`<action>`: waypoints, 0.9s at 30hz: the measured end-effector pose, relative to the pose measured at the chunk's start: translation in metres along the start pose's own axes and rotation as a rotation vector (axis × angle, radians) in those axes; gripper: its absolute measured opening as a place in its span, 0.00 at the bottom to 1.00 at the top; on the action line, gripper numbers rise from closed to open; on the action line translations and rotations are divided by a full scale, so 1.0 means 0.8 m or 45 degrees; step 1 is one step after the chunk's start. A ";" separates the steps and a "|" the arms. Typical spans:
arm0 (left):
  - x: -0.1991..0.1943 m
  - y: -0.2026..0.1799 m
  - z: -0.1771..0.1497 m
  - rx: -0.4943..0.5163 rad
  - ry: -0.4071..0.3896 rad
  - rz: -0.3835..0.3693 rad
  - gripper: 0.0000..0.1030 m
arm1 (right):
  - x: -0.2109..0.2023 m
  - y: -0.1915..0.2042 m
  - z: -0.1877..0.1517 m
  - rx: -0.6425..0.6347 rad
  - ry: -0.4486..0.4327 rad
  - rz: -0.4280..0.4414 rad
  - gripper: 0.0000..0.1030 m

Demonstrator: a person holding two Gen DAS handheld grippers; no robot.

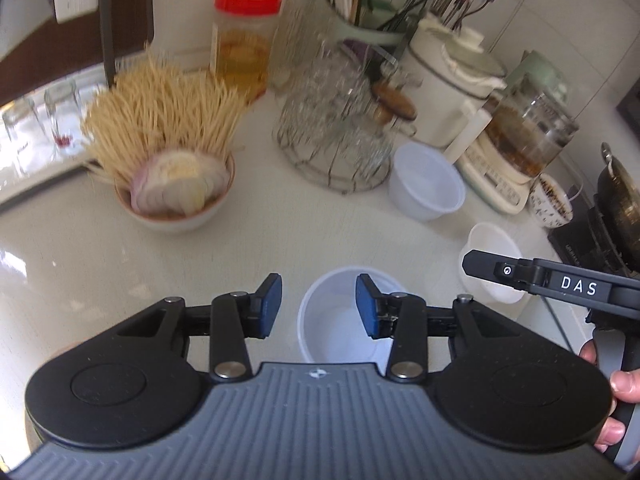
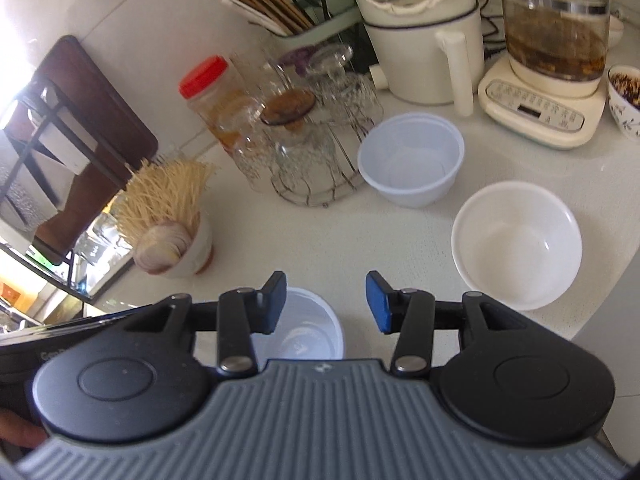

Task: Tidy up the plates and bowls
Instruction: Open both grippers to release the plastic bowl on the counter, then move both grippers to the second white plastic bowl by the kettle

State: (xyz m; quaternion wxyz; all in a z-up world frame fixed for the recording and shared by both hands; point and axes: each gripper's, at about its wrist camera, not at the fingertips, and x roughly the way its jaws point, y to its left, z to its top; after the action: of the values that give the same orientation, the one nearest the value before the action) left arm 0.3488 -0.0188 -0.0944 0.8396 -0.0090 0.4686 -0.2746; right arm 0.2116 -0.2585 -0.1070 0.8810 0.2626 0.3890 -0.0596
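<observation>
A translucent plastic bowl (image 1: pixel 340 332) (image 2: pixel 308 336) stands on the white counter below both grippers. My left gripper (image 1: pixel 319 306) hovers above it, open, with nothing pressed between the blue pads. My right gripper (image 2: pixel 326 304) is open too, above the bare counter just right of that bowl. Seen from the left wrist, the right gripper (image 1: pixel 480 262) reaches in from the right. A second plastic bowl (image 1: pixel 426 180) (image 2: pixel 412 160) stands farther back. A white ceramic bowl (image 1: pixel 486 240) (image 2: pixel 516 244) sits at the right, partly hidden by the right gripper in the left wrist view.
A bowl of sliced onion and thin sticks (image 1: pixel 176 192) (image 2: pixel 172 240) stands at the left. Behind are a wire rack of glasses (image 1: pixel 340 120), a red-lidded jar (image 1: pixel 244 36), a white pot (image 2: pixel 420 40), a glass kettle (image 2: pixel 552 40) and a patterned bowl (image 2: pixel 626 108). A stove with a pot (image 1: pixel 616 200) lies far right.
</observation>
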 end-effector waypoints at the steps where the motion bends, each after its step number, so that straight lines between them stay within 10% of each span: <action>1: -0.007 -0.001 0.002 0.004 -0.014 -0.006 0.45 | -0.005 0.004 0.001 -0.008 -0.019 0.001 0.46; 27: -0.061 -0.045 0.011 0.099 -0.131 -0.106 0.45 | -0.073 0.024 -0.007 -0.078 -0.232 -0.059 0.46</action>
State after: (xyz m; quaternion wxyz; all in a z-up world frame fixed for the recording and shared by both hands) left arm 0.3193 -0.0286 -0.0419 0.8503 -0.0099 0.4129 -0.3264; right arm 0.1735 -0.2453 -0.0603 0.9187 0.2199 0.3150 -0.0916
